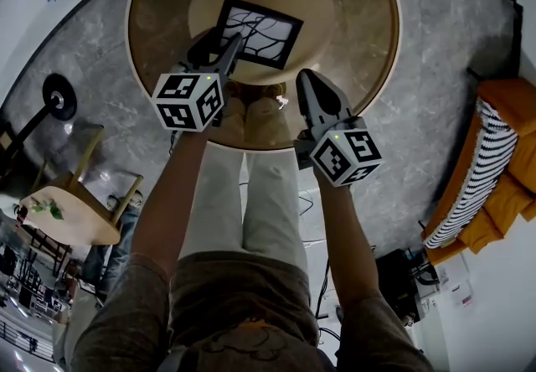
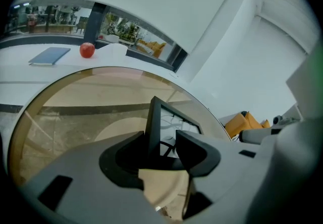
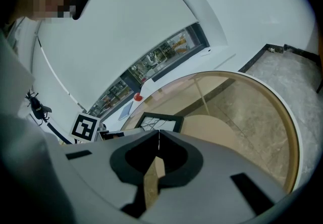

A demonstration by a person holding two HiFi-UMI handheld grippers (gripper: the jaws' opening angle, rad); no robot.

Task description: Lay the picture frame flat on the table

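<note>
Starting from the round glass worktop (image 1: 368, 52), we find the picture frame (image 1: 261, 31) near its middle, picture side up. Its near-left corner stands between the spread fingers (image 2: 197, 153) of the left gripper (image 1: 222, 50), which sits at the frame's 7 o'clock. The right gripper (image 1: 306, 79) hangs at the frame's 5 o'clock, clear of it, with its fingers pressed together on nothing. We judge the step in hand to be the release. We should draw the left gripper back along its own line toward 6 o'clock without lifting or twisting, so that neither finger catches the edge and drags the frame across the slick glass. The head view gives the frame's whole outline but not the grip. Only the left gripper view shows a gap between the frame's edge and one finger, though not whether the frame rests fully flat. That view also shows a blue book (image 2: 49, 56) and a red apple (image 2: 87, 50) on a white ledge at 11 o'clock.
</note>
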